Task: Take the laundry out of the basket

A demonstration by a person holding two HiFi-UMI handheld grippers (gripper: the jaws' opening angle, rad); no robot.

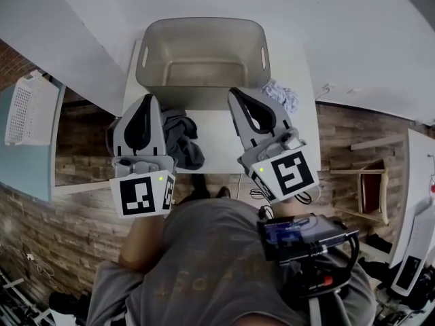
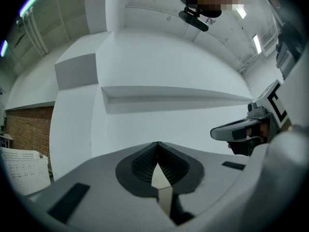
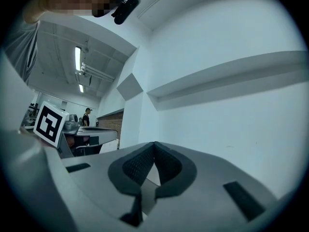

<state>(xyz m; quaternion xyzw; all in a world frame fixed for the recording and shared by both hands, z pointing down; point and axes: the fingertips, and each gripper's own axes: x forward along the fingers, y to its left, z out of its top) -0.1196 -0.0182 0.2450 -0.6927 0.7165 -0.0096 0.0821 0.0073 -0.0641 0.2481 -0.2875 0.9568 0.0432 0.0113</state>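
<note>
The grey laundry basket (image 1: 204,22) stands at the far edge of the white table (image 1: 217,145), and nothing shows inside it. A dark grey garment (image 1: 183,140) lies crumpled on the table in front of the basket's left corner. A pale patterned cloth (image 1: 283,96) lies by its right corner. My left gripper (image 1: 146,100) hovers over the table's left side next to the dark garment, jaws shut and empty. My right gripper (image 1: 235,92) hangs near the basket's front rim, also shut and empty. Both gripper views face a white wall, with the left gripper (image 2: 157,144) and the right gripper (image 3: 154,144) closed on nothing.
A white perforated crate (image 1: 30,107) sits far left beyond the table. Brick paving surrounds the table, with a chair (image 1: 372,189) at the right. A black device (image 1: 302,233) hangs at the person's waist. A distant person (image 3: 87,116) stands in the room.
</note>
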